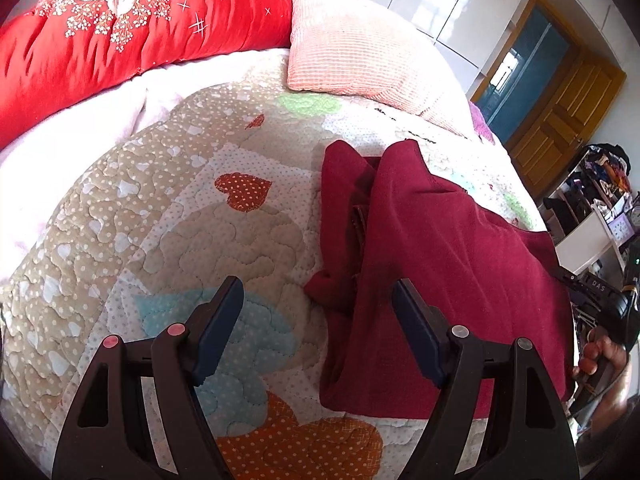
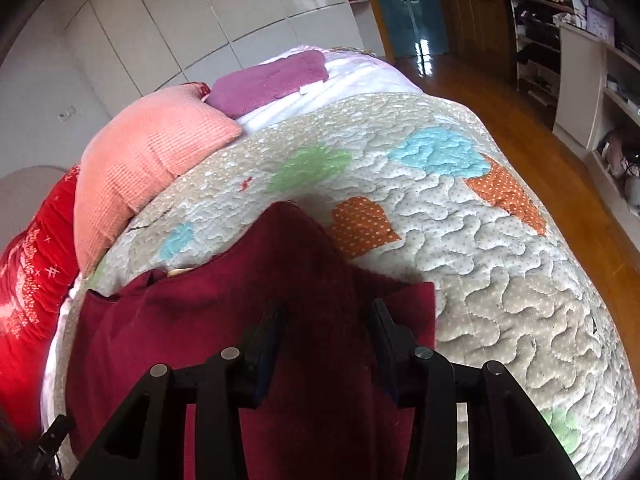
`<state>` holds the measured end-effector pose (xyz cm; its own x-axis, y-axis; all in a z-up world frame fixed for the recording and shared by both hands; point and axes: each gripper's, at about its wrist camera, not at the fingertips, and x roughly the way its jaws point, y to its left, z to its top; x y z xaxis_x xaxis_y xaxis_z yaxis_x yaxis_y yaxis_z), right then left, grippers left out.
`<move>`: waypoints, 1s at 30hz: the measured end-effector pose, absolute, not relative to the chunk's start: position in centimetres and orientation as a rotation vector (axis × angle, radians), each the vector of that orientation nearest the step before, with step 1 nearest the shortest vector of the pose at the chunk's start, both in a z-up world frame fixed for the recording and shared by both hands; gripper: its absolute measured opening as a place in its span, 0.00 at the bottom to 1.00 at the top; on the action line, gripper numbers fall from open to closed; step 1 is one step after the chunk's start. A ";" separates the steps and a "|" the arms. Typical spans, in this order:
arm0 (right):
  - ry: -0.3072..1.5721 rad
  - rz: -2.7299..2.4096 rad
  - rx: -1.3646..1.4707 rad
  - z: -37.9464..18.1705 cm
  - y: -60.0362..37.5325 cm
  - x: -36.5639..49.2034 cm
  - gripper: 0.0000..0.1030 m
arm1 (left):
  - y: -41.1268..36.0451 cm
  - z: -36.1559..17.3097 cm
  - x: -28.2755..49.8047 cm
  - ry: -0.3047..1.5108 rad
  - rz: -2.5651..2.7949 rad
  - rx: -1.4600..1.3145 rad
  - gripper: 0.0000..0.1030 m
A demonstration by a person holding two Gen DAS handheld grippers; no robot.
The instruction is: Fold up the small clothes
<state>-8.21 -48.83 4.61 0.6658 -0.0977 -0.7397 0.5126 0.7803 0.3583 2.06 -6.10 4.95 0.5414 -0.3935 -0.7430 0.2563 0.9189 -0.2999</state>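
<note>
Left gripper [image 1: 318,304] hovers above the quilted bed [image 1: 168,220], fingers spread wide, gripping nothing. Right gripper [image 2: 326,320] is poised low over the maroon garment [image 1: 432,248], fingers parted with cloth between them (contact cannot be confirmed). Garment lies partly folded on the quilt, sleeve bunched along its left edge, near a pink pillow [image 2: 148,160].

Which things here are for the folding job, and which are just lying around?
For the job:
- dark red garment, spread on the quilt
- left tool, open
- right tool, open above the garment

Just lying around:
- pink pillow
- red blanket
- purple towel
- cluttered shelves
</note>
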 end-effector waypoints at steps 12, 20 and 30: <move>0.753 -0.343 0.524 5.1 -45.3 -20.2 0.75 | -6.1 4.4 2.5 1.001 -0.460 -0.227 0.75; 0.806 -0.283 0.614 1.9 -46.2 -20.3 0.76 | -7.4 3.0 2.4 1.026 -0.433 -0.171 0.75; 0.822 -0.245 0.475 2.4 -44.3 -17.4 0.30 | -8.1 2.6 2.2 1.049 -0.498 -0.160 0.78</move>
